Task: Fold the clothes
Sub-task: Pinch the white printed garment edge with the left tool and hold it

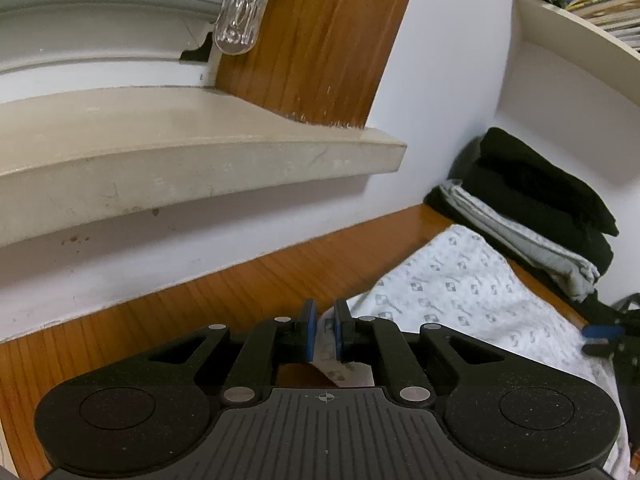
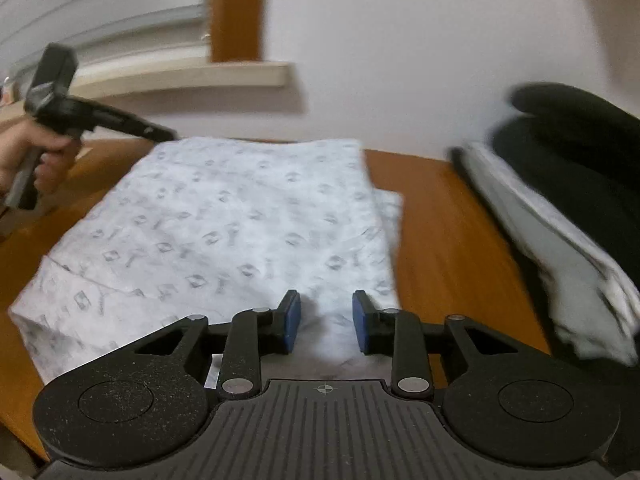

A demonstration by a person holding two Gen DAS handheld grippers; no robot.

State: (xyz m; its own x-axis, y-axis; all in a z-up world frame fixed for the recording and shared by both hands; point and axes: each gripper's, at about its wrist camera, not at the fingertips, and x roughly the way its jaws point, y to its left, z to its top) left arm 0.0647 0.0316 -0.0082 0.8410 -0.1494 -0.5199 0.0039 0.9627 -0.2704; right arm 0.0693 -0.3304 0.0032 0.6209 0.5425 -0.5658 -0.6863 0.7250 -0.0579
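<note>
At the bottom of each view, my left hand-held gripper pinches a corner of the one patterned garment; my right hand-held gripper hangs open over its near edge. It lies partly folded mid-frame on the counter, more folds left. Upper right, a finished pile: two dark pieces, one grey.

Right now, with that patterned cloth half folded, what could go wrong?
1. The left hand-held gripper pinches only the patterned cloth's corner; a pull might undo the fold.
2. The right hand-held gripper has cloth between open jaws, so closing could bunch it.
3. The stack of folded clothes sits close by and might get knocked.
</note>
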